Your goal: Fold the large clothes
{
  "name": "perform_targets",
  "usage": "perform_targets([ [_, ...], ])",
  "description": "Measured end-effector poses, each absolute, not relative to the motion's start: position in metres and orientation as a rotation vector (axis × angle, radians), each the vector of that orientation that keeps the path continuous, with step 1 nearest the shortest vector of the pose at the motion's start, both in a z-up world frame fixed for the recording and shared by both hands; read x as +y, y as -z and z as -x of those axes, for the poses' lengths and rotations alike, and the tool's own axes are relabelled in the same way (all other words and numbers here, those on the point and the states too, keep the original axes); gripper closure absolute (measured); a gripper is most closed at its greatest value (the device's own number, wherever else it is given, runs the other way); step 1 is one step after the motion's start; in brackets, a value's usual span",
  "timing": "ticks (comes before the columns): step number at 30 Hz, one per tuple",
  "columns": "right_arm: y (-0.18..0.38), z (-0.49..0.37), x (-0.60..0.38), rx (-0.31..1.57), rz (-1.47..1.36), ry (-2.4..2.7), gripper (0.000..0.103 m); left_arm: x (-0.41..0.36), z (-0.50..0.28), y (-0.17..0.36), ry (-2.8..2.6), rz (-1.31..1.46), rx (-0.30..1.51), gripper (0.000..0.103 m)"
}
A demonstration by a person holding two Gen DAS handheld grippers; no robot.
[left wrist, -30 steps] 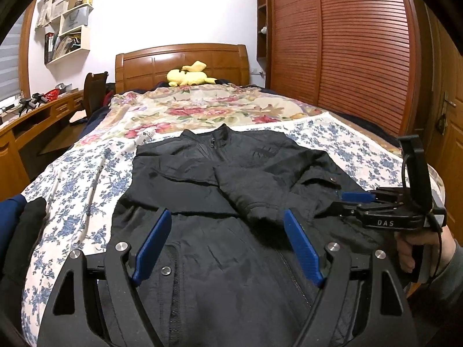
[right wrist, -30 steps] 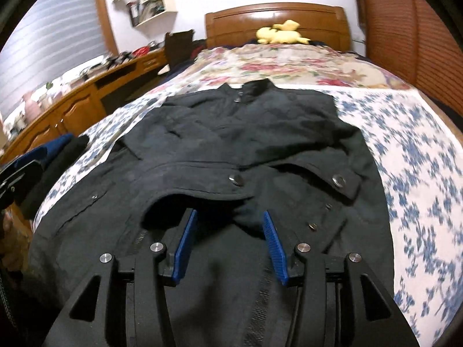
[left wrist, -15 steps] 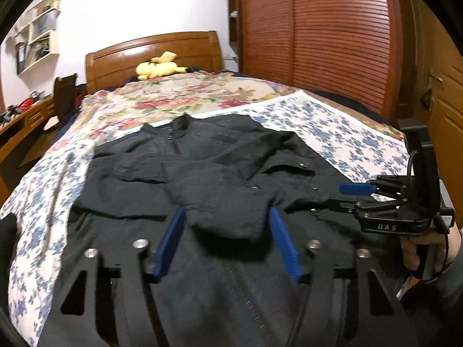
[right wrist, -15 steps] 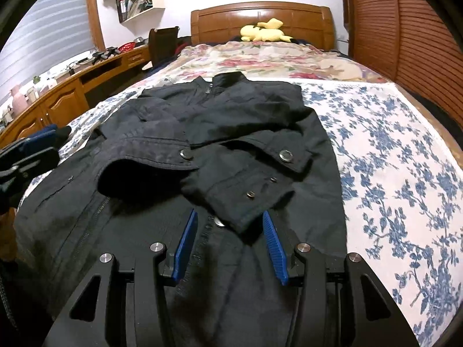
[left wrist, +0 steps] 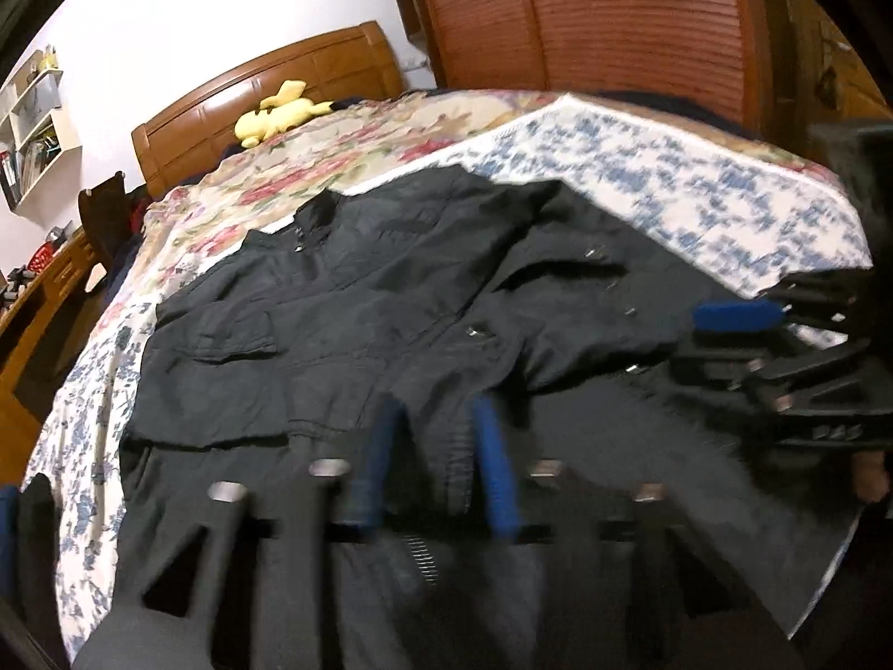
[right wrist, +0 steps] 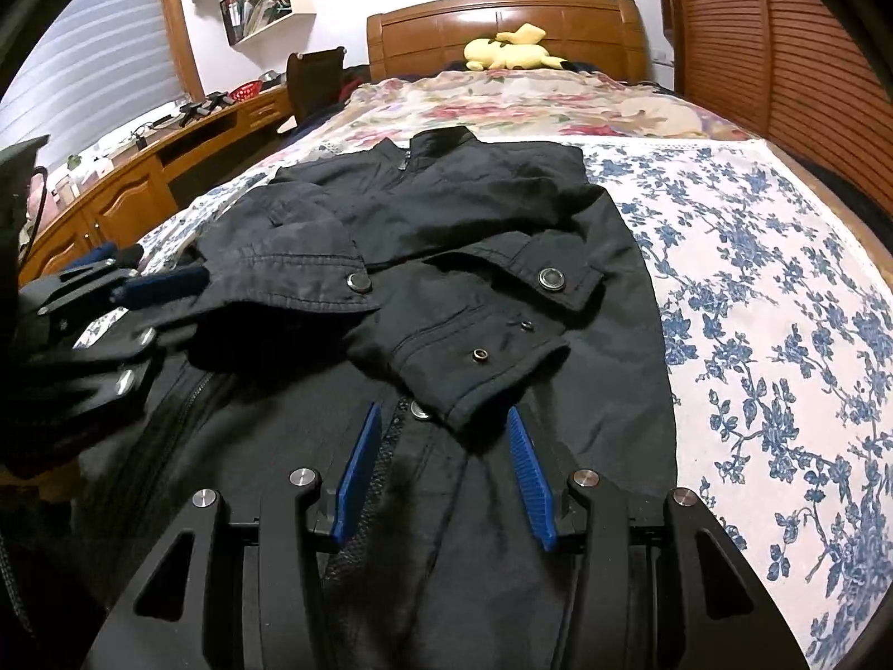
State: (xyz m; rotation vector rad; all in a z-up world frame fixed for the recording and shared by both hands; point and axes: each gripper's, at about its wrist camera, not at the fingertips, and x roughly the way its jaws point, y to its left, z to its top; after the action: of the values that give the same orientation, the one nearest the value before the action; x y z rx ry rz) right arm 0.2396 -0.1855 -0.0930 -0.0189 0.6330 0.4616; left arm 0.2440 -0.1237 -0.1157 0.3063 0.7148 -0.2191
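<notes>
A black jacket [right wrist: 446, 234] lies front up on the bed, collar toward the headboard, both sleeves folded across the chest. It also shows in the left wrist view [left wrist: 346, 301]. My left gripper [left wrist: 441, 458] has its blue pads close together around a fold of jacket fabric at a sleeve cuff. It also shows at the left of the right wrist view [right wrist: 162, 285]. My right gripper [right wrist: 443, 474] is open, low over the jacket's lower front, just short of the right sleeve cuff [right wrist: 480, 368], holding nothing.
The bed has a blue-flowered sheet [right wrist: 781, 290] and a red-flowered quilt [right wrist: 513, 100]. A yellow plush toy [right wrist: 510, 50] sits by the wooden headboard. A wooden desk [right wrist: 111, 190] runs along the left, a louvred wardrobe [right wrist: 770, 44] along the right.
My left gripper has swung right and tilted, and its jaws have narrowed onto the jacket fabric. My right gripper has drawn back slightly from the cuff and stays open.
</notes>
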Motion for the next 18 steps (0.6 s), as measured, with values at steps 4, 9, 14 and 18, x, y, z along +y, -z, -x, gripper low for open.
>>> perform_targets([
  [4, 0.094, -0.242, -0.185, 0.639, 0.017, -0.456, 0.054, -0.098, -0.248, 0.108, 0.171, -0.252, 0.705, 0.098],
  [9, 0.101, -0.243, -0.186, 0.643, 0.014, -0.448, 0.054, -0.044, -0.248, 0.094, 0.040, -0.177, 0.682, 0.099],
  [14, 0.102, -0.243, -0.188, 0.649, 0.010, -0.438, 0.054, 0.000, -0.241, 0.085, -0.060, -0.078, 0.670, 0.099],
  [18, 0.098, -0.243, -0.179, 0.639, 0.048, -0.425, 0.054, 0.012, -0.231, 0.082, -0.085, -0.073, 0.651, 0.099],
])
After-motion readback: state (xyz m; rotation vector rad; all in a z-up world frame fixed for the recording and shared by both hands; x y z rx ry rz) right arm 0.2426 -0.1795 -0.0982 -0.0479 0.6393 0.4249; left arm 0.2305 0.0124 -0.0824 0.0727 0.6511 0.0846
